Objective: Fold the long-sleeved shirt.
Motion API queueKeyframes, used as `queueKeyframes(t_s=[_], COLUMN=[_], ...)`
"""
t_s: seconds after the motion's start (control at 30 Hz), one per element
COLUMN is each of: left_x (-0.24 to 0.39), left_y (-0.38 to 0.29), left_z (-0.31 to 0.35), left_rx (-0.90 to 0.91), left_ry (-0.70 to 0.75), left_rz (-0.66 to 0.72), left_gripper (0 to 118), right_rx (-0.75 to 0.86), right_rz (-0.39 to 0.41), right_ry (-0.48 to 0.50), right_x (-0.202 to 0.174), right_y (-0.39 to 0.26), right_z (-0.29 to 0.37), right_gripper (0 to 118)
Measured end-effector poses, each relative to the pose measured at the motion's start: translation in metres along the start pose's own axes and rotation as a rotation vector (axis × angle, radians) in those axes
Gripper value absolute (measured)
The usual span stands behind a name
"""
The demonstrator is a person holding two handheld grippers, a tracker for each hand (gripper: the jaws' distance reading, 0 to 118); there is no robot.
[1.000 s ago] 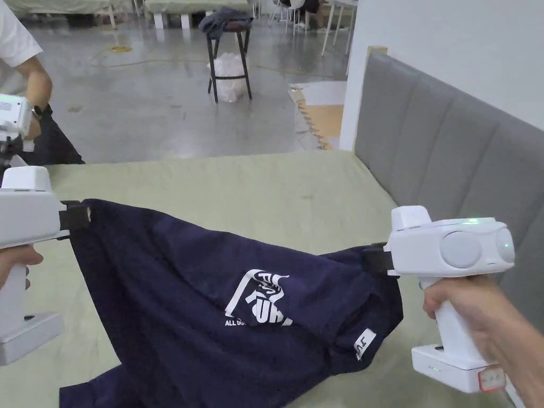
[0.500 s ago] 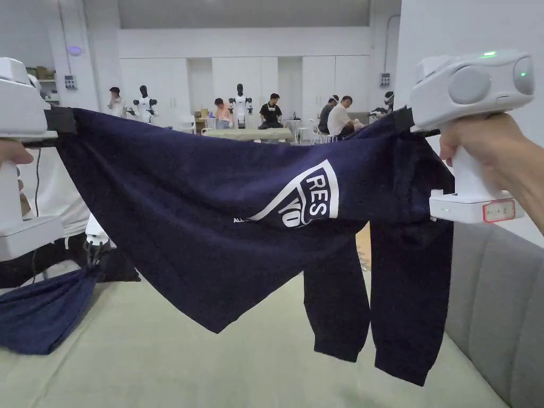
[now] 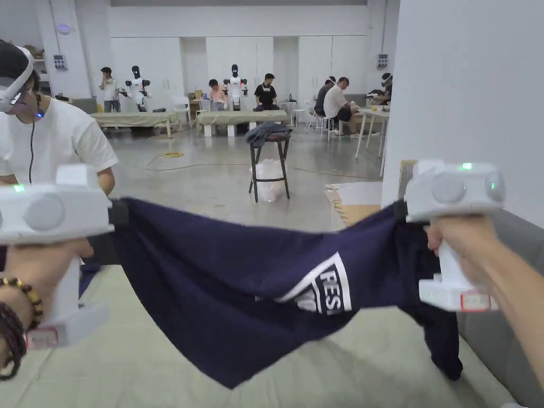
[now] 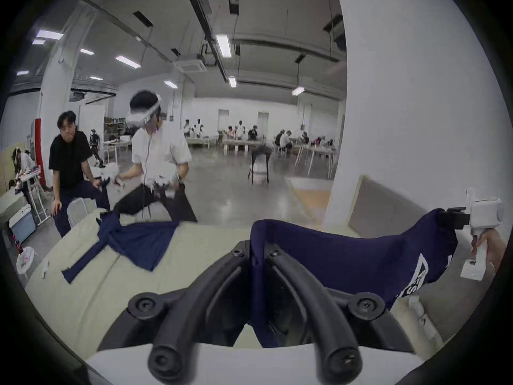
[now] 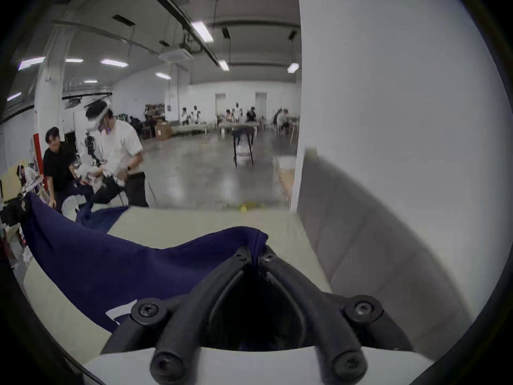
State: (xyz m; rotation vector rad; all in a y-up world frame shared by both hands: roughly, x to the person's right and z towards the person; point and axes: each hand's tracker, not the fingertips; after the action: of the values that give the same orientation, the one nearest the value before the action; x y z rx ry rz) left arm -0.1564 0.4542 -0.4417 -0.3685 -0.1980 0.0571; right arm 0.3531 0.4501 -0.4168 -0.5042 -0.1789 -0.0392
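A navy long-sleeved shirt [image 3: 228, 271] with a white print [image 3: 325, 289] hangs stretched in the air between my two grippers, above the pale green table [image 3: 133, 372]. My left gripper [image 3: 119, 212] is shut on its left edge; in the left gripper view both jaws pinch the cloth [image 4: 347, 255] at the left gripper's tips [image 4: 256, 252]. My right gripper [image 3: 399, 211] is shut on the opposite edge, with the right gripper's tips [image 5: 255, 256] closed on a fold of the shirt [image 5: 125, 263]. A sleeve [image 3: 443, 334] dangles below the right gripper.
A grey padded panel [image 3: 510, 319] and a white wall [image 3: 457, 79] border the table on the right. At the far left of the table a person in a white T-shirt [image 4: 158, 152] handles another navy garment [image 4: 138, 238]. A black stool [image 3: 268, 159] stands on the floor beyond.
The shirt was raised off the table and held high. Since half a second ago both grippers have come down with it, and its hanging part has swung closer to the table.
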Motion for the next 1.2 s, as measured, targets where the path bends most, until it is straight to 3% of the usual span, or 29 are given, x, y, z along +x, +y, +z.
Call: queueKeyframes(t_s=[0.17, 0.27, 0.4, 0.53, 0.6, 0.73, 0.87, 0.93, 0.97, 1.0, 1.03, 1.07, 1.1, 1.13, 1.17, 1.2], left_x=[0.009, 0.008, 0.001, 0.015, 0.020, 0.018, 0.014, 0.008, 0.005, 0.002, 0.009, 0.009, 0.008, 0.005, 0.010, 0.010], left_y=[-0.095, -0.121, -0.147, -0.203, -0.245, -0.336, -0.405, -0.422, -0.422, -0.419, -0.411, -0.403, -0.397, -0.383, -0.371, -0.363], left_z=[-0.032, -0.022, 0.034, 0.121, 0.160, 0.201, 0.193, 0.182, 0.180, 0.180, 0.187, 0.188, 0.190, 0.201, 0.208, 0.209], left_rx=[-0.159, -0.166, -0.089, -0.078, -0.094, -0.322, -0.512, -0.548, -0.536, -0.530, -0.528, -0.524, -0.505, -0.409, -0.388, -0.395], left_ry=[-0.030, -0.027, -0.084, -0.092, -0.096, -0.096, -0.103, -0.088, -0.091, -0.091, -0.085, -0.087, -0.091, -0.120, -0.145, -0.139], left_rz=[0.021, 0.012, 0.061, -0.086, -0.086, -0.038, -0.053, -0.052, -0.039, -0.018, -0.022, -0.015, -0.006, 0.014, 0.039, 0.060], left_gripper=[12, 12, 12, 12, 12, 12, 12, 13, 28, 53, 88, 111, 105, 102, 96, 84], right_rx=[-0.160, -0.174, -0.122, -0.109, -0.125, -0.297, -0.545, -0.588, -0.588, -0.562, -0.515, -0.472, -0.430, -0.371, -0.286, -0.261], right_rz=[-0.050, -0.070, -0.065, -0.012, 0.018, 0.076, 0.108, 0.131, 0.122, 0.103, 0.060, 0.031, 0.025, 0.033, 0.037, 0.013], right_ry=[0.029, 0.039, 0.080, 0.114, 0.112, 0.083, 0.087, 0.075, 0.062, 0.071, 0.089, 0.107, 0.114, 0.098, 0.096, 0.117], right_x=[0.005, 0.011, 0.022, 0.025, 0.024, 0.022, 0.019, 0.017, 0.018, 0.018, 0.019, 0.020, 0.024, 0.025, 0.034, 0.038], right_y=[-0.113, -0.142, -0.173, -0.225, -0.262, -0.345, -0.415, -0.431, -0.432, -0.428, -0.420, -0.410, -0.399, -0.389, -0.377, -0.369], right_z=[-0.054, -0.051, 0.004, 0.088, 0.120, 0.148, 0.121, 0.110, 0.110, 0.116, 0.124, 0.133, 0.141, 0.151, 0.159, 0.164], right_gripper=[2, 2, 2, 2, 2, 2, 2, 2, 6, 26, 64, 113, 117, 114, 110, 98])
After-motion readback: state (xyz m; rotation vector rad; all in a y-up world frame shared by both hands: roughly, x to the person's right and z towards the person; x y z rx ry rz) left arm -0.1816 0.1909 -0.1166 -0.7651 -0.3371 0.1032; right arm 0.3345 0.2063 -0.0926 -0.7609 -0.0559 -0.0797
